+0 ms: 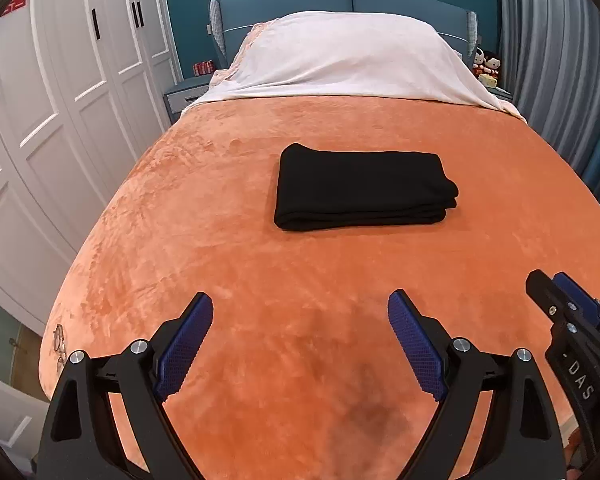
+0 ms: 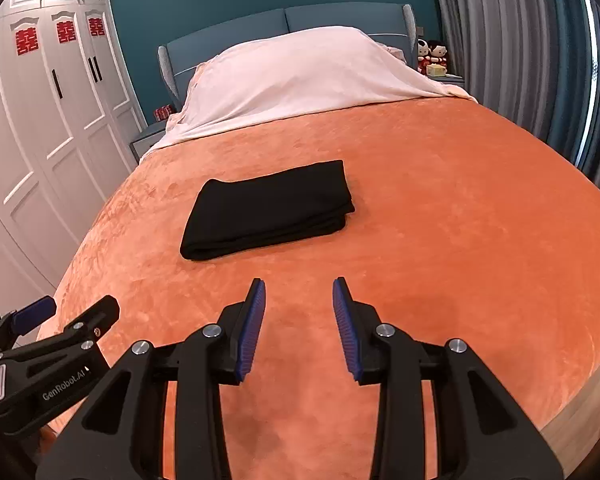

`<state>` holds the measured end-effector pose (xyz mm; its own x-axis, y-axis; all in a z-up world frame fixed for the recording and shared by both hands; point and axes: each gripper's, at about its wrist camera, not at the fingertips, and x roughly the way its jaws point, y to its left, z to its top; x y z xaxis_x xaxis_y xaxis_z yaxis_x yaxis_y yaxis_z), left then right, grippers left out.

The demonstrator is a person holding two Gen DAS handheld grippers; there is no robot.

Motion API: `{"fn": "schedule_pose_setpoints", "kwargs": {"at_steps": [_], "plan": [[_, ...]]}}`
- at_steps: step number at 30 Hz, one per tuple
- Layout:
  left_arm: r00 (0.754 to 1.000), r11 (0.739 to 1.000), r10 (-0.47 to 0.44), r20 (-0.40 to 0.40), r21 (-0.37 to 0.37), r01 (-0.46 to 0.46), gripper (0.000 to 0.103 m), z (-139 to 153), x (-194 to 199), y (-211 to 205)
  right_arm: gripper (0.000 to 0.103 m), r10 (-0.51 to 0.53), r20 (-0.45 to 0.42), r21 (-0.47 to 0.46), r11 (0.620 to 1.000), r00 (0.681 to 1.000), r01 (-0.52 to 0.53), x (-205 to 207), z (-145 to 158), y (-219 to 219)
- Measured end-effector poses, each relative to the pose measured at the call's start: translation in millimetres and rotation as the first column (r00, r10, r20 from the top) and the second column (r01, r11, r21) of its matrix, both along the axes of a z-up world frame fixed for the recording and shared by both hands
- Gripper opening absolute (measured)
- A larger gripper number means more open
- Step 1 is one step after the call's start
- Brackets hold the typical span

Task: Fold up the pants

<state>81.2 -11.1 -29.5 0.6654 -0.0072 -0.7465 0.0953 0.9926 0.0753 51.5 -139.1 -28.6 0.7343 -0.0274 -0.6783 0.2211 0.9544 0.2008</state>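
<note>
The black pants (image 1: 362, 188) lie folded into a flat rectangular stack in the middle of the orange bedspread (image 1: 260, 280); the right wrist view shows the pants (image 2: 268, 210) the same way. My left gripper (image 1: 300, 312) hovers over the near part of the bed, well short of the pants, open wide with nothing between its blue pads. My right gripper (image 2: 299, 296) also hangs short of the pants, its pads a narrower gap apart and empty. Each gripper appears at the edge of the other's view: the right gripper (image 1: 556, 292) and the left gripper (image 2: 76, 308).
A white sheet (image 1: 348, 60) covers the pillows at the headboard. White wardrobe doors (image 1: 60, 100) run along the left side of the bed. Grey curtains (image 2: 520, 48) hang on the right. Small nightstands with dolls (image 1: 488, 64) flank the headboard.
</note>
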Motion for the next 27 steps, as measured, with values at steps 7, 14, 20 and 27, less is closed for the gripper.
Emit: {"fn": "schedule_pose_setpoints", "kwargs": {"at_steps": [7, 14, 20, 27], "plan": [[1.0, 1.0, 0.0, 0.001, -0.004, 0.0, 0.087, 2.1, -0.3, 0.9, 0.034, 0.005, -0.004, 0.001, 1.0, 1.0, -0.005, -0.9, 1.2, 0.3], [1.0, 1.0, 0.002, 0.011, 0.003, -0.002, 0.087, 5.1, -1.0, 2.4, 0.034, 0.005, -0.004, 0.003, 1.0, 1.0, -0.005, -1.2, 1.1, 0.4], [1.0, 1.0, 0.0, 0.012, 0.005, 0.0, 0.087, 4.3, -1.1, 0.9, 0.034, 0.004, -0.004, 0.001, 1.0, 1.0, -0.004, -1.4, 1.5, 1.5], [0.998, 0.993, -0.063, -0.022, -0.104, 0.061, 0.087, -1.6, 3.3, 2.5, 0.034, 0.006, -0.006, -0.006, 1.0, 1.0, -0.006, -1.3, 0.4, 2.0]]}}
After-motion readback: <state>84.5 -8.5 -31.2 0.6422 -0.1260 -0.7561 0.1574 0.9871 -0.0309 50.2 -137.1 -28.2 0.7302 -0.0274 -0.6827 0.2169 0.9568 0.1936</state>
